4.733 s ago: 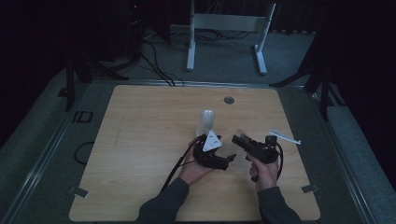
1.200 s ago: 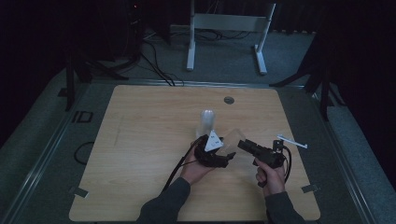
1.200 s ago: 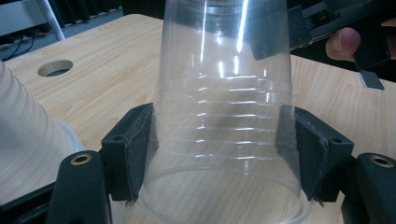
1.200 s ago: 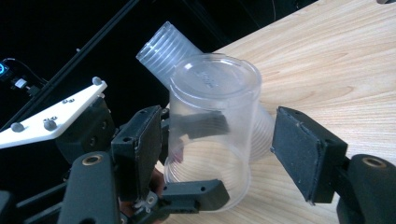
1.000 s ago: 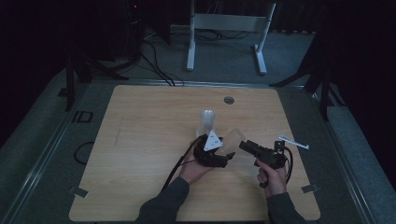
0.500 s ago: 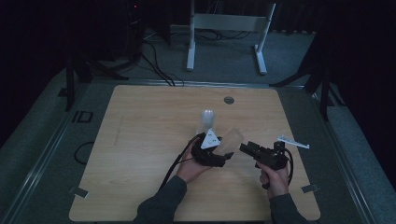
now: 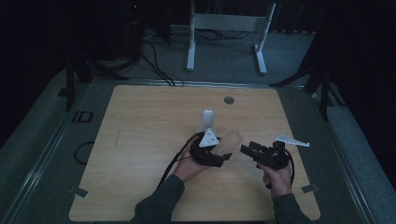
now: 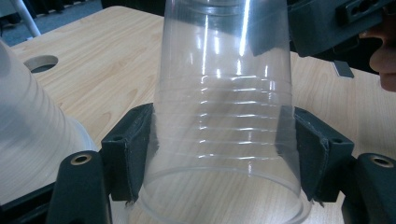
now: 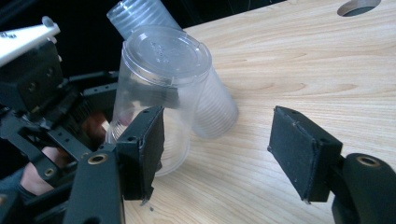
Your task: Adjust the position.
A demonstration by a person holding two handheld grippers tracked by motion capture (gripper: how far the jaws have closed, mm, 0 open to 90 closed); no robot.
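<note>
My left gripper (image 7: 223, 157) is clamped on a clear plastic cup (image 8: 224, 116), held over the table (image 7: 140, 154) just beside the stack of cups (image 7: 207, 119). My right gripper (image 9: 219, 154), near the cup, has just been closing, nothing between its jaws.

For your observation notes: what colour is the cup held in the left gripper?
The plastic cup is colourless and transparent, with ridged rings; clearest in the left gripper view.
</note>
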